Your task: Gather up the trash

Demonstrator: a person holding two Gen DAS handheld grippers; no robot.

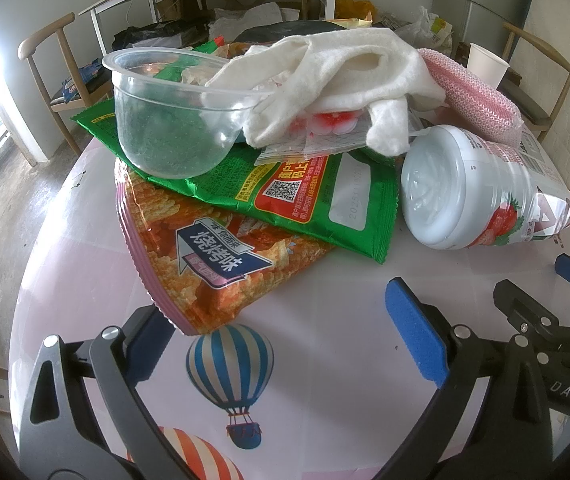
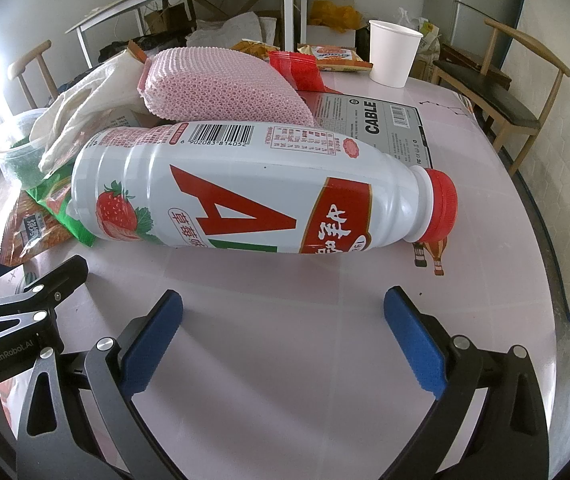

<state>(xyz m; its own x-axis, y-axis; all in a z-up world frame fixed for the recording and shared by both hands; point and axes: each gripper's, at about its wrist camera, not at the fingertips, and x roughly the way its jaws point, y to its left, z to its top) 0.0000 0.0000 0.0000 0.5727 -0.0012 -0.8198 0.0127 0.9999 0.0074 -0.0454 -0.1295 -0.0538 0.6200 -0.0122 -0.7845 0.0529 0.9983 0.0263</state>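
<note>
Right wrist: balloon-print tablecloth point(image 2: 285, 340), wooden chair point(image 2: 525, 92) beside.

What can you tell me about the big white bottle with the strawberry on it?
The bottle looks like white plastic, with a red screw cap still on, a strawberry picture, big red lettering and a barcode. It lies on its side on the pink tablecloth, cap pointing right. Its base meets the green snack bag; a pink mesh sponge sits behind.
</note>
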